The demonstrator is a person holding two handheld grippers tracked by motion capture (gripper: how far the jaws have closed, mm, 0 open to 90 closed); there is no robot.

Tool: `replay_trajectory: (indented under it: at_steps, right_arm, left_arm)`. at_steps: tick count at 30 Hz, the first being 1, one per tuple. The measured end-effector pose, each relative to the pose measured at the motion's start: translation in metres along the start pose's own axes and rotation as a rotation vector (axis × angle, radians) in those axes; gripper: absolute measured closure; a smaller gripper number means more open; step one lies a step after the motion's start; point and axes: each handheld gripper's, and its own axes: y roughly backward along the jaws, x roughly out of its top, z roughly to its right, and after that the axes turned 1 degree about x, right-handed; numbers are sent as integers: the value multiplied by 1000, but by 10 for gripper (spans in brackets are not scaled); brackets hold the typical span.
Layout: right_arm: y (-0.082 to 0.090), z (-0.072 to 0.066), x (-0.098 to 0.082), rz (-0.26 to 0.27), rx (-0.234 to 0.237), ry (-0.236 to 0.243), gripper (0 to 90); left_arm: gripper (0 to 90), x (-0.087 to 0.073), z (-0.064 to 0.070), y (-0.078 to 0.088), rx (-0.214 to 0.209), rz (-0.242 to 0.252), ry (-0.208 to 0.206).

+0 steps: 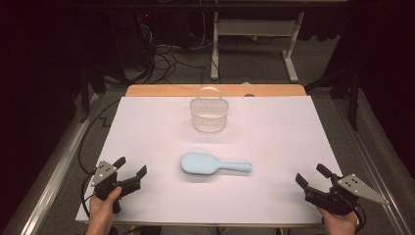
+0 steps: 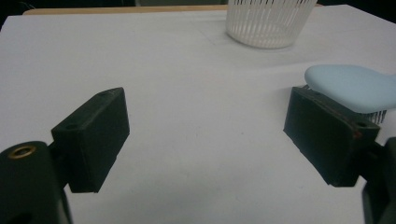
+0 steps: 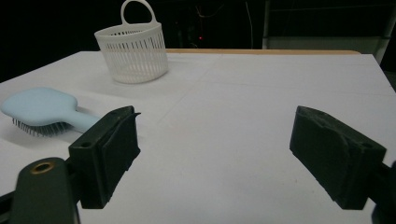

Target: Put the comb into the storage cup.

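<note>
A light blue hairbrush (image 1: 214, 164) lies bristles down in the middle of the white sheet, head to the left and handle to the right. Behind it stands a white slatted basket (image 1: 209, 113) with a loop handle. My left gripper (image 1: 131, 166) rests at the front left, open, nothing between its jaws; the hairbrush head (image 2: 354, 87) shows just beyond its right jaw, with the basket (image 2: 267, 23) farther off. At the front right my right gripper (image 1: 311, 175) is open and holds nothing; in its view the hairbrush (image 3: 44, 110) lies off to the left and the basket (image 3: 133, 51) beyond.
The white sheet (image 1: 147, 122) covers most of a wooden table (image 1: 161, 90), whose far edge shows behind the basket. Beyond the table is a dark floor with cables and a desk frame (image 1: 254, 44). Metal rails run along both sides.
</note>
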Motion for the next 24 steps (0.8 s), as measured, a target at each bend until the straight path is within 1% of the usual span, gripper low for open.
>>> replay_trajectory:
  at_steps: [3, 6, 10, 18, 22, 24]
  right_arm:
    - [0, 1, 0, 9, 1, 0, 161]
    - [-2, 0, 0, -4, 7, 5, 161]
    - [-1, -1, 0, 2, 11, 8, 161]
    - [-1, 0, 0, 0, 16, -4, 162]
    - [-1, -1, 1, 9, 11, -5, 162]
    - [-1, -1, 1, 11, 13, -4, 163]
  left_arm:
    - [150, 0, 0, 0, 1, -6, -7]
    - [150, 0, 0, 1, 3, -3, -2]
    - [150, 0, 1, 0, 2, -3, -5]
    - [150, 0, 1, 1, 2, -7, -6]
    - [150, 0, 1, 1, -3, -4, -4]
    - [150, 0, 2, 1, -1, -6, -11]
